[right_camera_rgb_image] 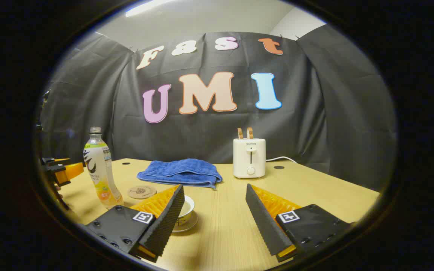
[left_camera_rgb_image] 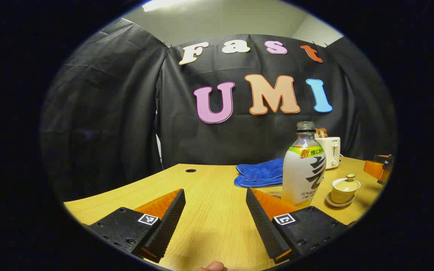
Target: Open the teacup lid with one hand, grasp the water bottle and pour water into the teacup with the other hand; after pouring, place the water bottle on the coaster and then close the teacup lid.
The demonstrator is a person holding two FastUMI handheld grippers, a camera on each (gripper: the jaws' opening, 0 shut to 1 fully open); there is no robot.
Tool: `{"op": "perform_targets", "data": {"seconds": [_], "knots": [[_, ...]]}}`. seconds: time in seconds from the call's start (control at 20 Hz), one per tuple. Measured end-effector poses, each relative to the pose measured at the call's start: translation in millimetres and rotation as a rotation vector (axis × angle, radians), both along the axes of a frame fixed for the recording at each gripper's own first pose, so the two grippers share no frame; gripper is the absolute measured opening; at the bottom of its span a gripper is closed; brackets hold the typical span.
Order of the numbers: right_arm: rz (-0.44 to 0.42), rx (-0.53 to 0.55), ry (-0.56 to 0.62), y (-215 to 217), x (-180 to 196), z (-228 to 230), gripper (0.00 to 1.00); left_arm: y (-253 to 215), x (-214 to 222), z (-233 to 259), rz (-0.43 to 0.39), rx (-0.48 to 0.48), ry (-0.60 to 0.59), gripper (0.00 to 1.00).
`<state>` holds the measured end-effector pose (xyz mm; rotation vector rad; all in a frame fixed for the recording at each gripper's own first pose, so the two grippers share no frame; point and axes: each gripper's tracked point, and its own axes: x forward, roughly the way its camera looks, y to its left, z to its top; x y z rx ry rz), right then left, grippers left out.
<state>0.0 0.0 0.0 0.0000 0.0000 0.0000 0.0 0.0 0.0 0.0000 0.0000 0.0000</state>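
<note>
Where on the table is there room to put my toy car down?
Bare table lies right of the toaster and teacup. It is crowded between the water bottle, coaster and blue towel.

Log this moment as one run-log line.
phase: pre-grasp | left tool: open, empty | right tool: open, empty | teacup: lid on | water bottle: upright on table, uncapped | coaster: bare
</note>
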Motion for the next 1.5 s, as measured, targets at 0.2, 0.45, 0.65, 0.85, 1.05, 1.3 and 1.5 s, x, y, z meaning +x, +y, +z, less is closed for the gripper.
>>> {"op": "perform_targets", "data": {"seconds": [0.2,0.45,0.65,0.85,1.05,1.3,1.5], "knots": [[0.000,0.000,0.001,0.1,-1.0,-0.3,1.00,-0.5,0.0,-0.6,-0.002,-0.002,-0.001,0.95],[0.002,0.000,0.001,1.8,-2.2,0.3,1.00,-0.1,-0.7,-0.5,-0.005,0.000,-0.002,0.95],[0.006,-0.001,0.002,2.9,-3.0,1.2,1.00,0.4,0.4,-0.3,-0.002,0.000,-0.003,0.95],[0.009,-0.001,0.002,3.2,-2.8,1.5,1.00,1.4,-1.1,-0.4,0.001,0.000,-0.003,0.94],[0.008,-0.001,0.004,3.6,-3.3,0.3,1.00,1.8,-0.5,0.2,0.002,0.000,-0.002,0.95],[-0.006,-0.001,0.006,1.8,-1.6,0.5,1.00,2.4,0.3,-1.2,0.002,-0.001,-0.002,0.94],[0.007,-0.011,0.019,3.0,2.0,-2.1,1.00,2.1,1.8,-1.4,0.002,-0.001,-0.001,0.95]]}}
